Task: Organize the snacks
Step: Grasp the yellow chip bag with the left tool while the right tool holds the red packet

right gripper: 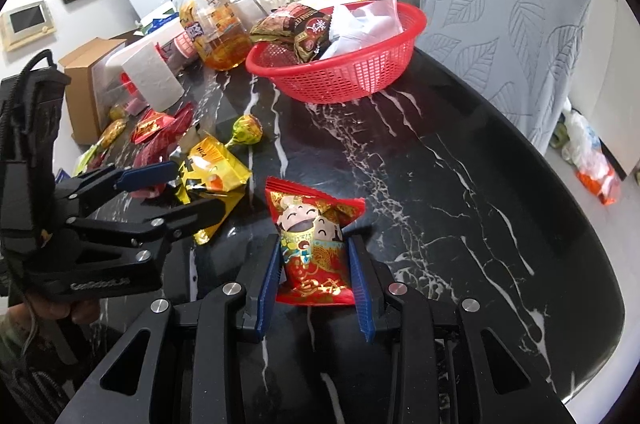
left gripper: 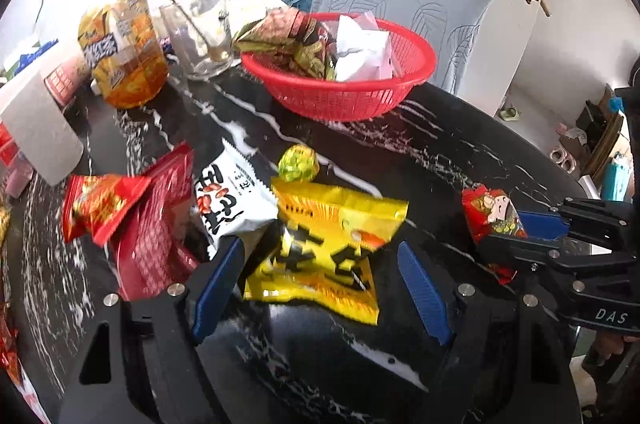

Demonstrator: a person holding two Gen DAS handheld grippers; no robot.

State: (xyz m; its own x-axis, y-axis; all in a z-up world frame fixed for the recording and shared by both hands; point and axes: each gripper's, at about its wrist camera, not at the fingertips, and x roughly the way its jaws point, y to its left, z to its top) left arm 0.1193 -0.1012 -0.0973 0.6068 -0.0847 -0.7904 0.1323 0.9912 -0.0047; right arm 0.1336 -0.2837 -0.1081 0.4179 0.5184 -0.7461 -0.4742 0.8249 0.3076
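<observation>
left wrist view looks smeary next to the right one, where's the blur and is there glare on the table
Left wrist view: motion smear on the yellow packet and the red packets beside it; the red basket reads sharper. Right wrist view: crisp on the red cartoon packet, pale window sheen across the black marble table. Both bend straight lines toward the edges.

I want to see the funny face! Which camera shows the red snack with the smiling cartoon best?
The right wrist view. There the red snack packet sits front and centre, face showing, between the right gripper's jaws. The left wrist view only catches it far off at the side, small and partly hidden.
</observation>
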